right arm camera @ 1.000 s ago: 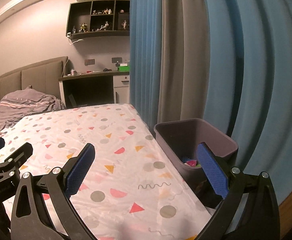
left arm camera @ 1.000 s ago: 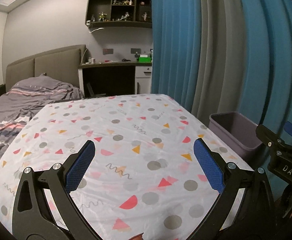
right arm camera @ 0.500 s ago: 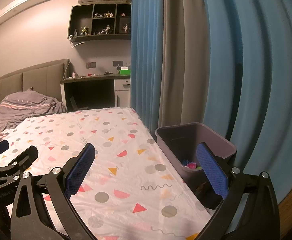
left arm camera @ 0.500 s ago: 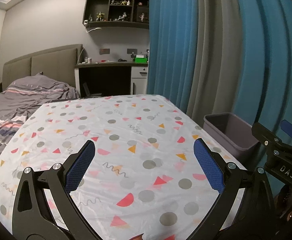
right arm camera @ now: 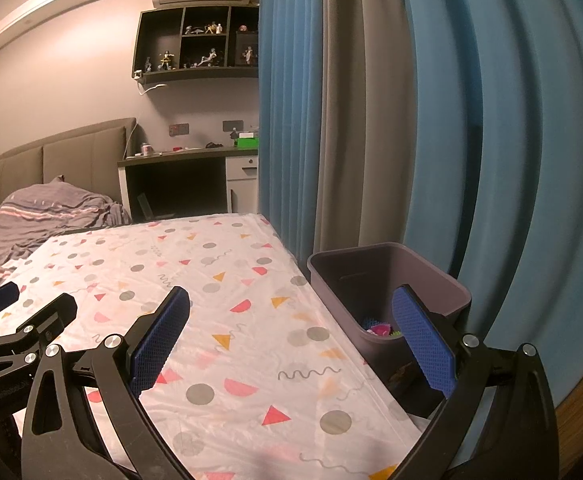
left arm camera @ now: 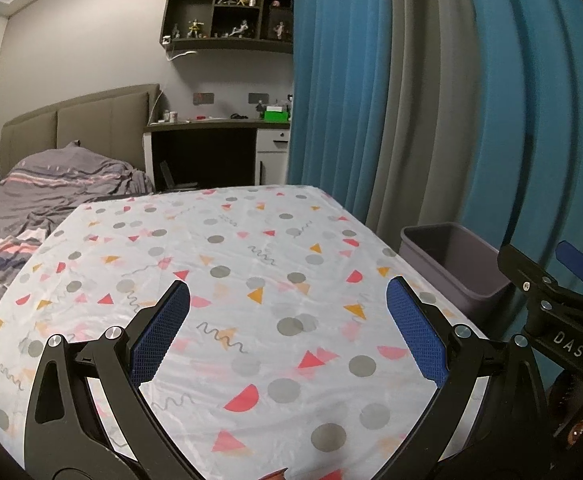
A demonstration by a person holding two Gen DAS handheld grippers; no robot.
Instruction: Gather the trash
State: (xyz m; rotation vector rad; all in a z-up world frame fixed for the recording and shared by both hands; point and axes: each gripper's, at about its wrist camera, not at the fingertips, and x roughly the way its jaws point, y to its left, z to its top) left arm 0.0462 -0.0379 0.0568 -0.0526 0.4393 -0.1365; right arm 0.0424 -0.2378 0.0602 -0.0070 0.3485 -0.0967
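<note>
A grey-purple bin (right arm camera: 375, 280) stands beside the right edge of the patterned tablecloth (right arm camera: 211, 300); colourful trash (right arm camera: 379, 328) lies at its bottom. The bin also shows in the left wrist view (left arm camera: 451, 264). My left gripper (left arm camera: 287, 332) is open and empty above the cloth (left arm camera: 231, 264). My right gripper (right arm camera: 291, 332) is open and empty, held over the cloth's right edge with its right finger in front of the bin. No loose trash shows on the cloth.
Blue and grey curtains (right arm camera: 411, 120) hang right behind the bin. A bed with grey bedding (left arm camera: 43, 192) lies to the left. A desk (left arm camera: 211, 144) and wall shelf (left arm camera: 227, 12) stand at the back.
Both grippers have drawn back and risen slightly; the table and bin sit lower and a bit farther in both views. Both stay open and empty.
</note>
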